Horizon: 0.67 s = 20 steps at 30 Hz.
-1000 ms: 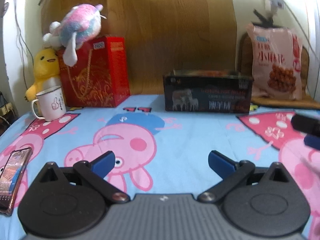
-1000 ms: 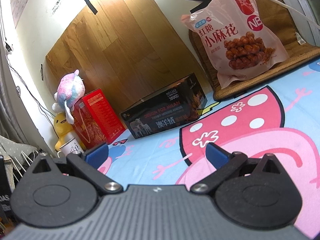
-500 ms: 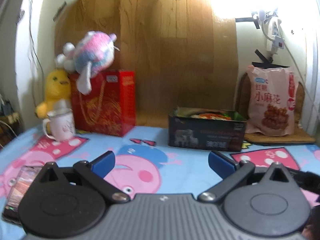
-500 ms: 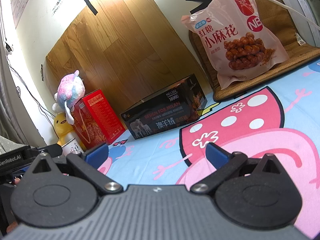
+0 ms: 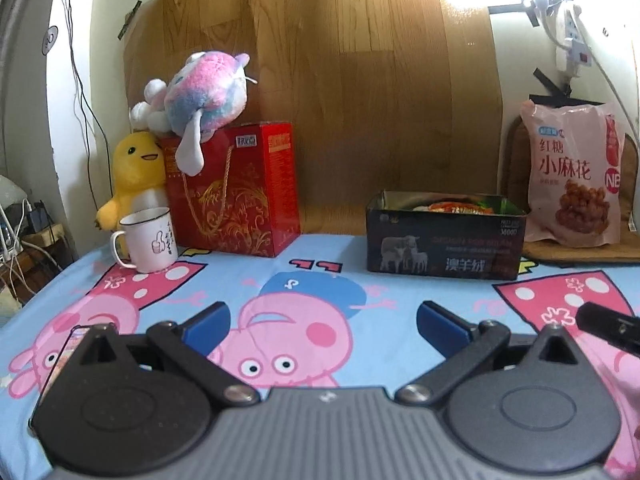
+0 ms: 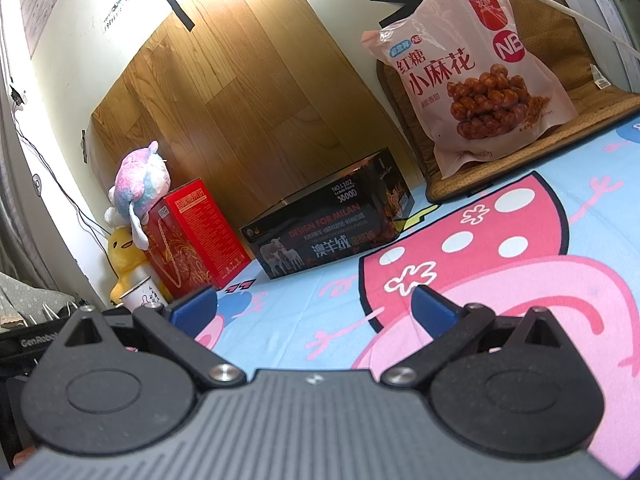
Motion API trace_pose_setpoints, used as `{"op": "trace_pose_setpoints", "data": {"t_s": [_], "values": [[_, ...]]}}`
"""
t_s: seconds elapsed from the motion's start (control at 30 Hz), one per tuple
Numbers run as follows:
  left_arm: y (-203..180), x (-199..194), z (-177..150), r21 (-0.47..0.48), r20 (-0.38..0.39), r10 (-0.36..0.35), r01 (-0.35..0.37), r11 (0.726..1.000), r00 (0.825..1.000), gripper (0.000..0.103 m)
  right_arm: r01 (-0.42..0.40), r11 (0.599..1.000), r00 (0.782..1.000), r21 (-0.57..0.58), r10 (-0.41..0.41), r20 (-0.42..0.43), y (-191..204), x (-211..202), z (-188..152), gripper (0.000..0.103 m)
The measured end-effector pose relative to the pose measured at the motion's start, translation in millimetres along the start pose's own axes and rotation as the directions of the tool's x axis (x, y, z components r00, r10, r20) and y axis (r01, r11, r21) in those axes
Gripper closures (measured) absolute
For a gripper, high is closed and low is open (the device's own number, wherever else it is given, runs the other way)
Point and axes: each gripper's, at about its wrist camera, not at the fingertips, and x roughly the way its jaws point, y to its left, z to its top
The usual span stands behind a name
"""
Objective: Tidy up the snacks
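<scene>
Your left gripper (image 5: 323,320), spread wide and empty, sees packets inside the black box (image 5: 444,236); your right gripper (image 6: 314,304), equally wide and empty, sees only its sides. Since a second ago the left view has lifted, the right unchanged.

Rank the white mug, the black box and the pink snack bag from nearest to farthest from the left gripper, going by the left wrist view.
From the left gripper:
1. Black box, ahead and a little right, open-topped on the cartoon cloth.
2. White mug, ahead left, in front of the yellow plush. Its gap to the box is small, so treat these two as close to call.
3. Pink snack bag, far right, leaning at the back on a brown mat.
</scene>
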Motion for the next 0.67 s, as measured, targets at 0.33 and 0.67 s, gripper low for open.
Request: {"op": "trace_pose_setpoints", "data": {"t_s": [0.33,0.67], "values": [[-2,11,-4,-0.005,-0.065,-0.021,0.020,1.000,0.998,0.000,0.000,1.000,1.000,0.000,0.000,0.000,0,0,0,0.000],[-8,10,-6,0.015,-0.062,-0.056,0.057,0.998,0.996,0.000,-0.001,1.000,1.000,0.000,0.001,0.000,0,0,0,0.000]]}}
